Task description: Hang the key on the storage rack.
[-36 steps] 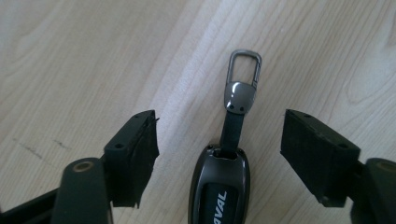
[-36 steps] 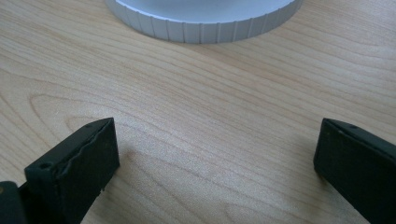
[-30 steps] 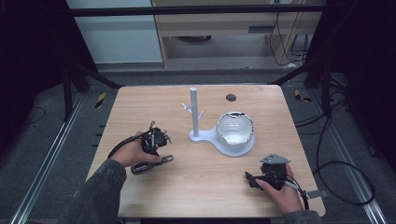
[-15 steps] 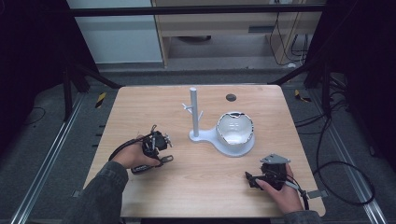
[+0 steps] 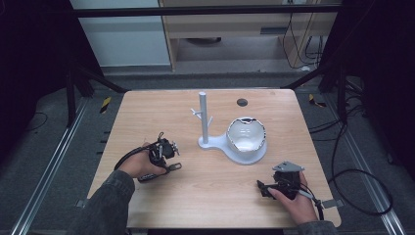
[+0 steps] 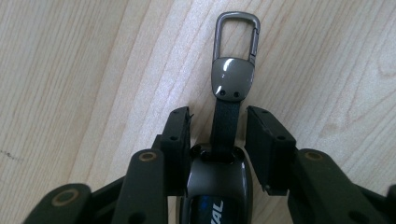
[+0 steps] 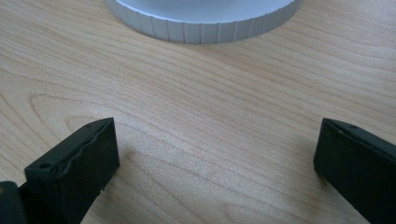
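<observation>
While the key fob (image 6: 217, 186) lies flat on the wooden table (image 5: 195, 196) at the lower left of the high view, it is straddled by the left gripper (image 6: 218, 140), whose jaws are set narrowly apart beside its strap without squeezing it. Its long axis is pointed up the left gripper view, metal clip (image 6: 236, 32) at the far end. At the lower right, the right gripper (image 7: 215, 154) is held wide open and empty, near the white stand (image 5: 235, 142).

Dim room, grey floor.
Wooden table (image 5: 205, 196) stands between dark frame posts (image 5: 71, 83); cabinet (image 5: 235, 24) behind; cables (image 5: 352, 171) on floor at right.
</observation>
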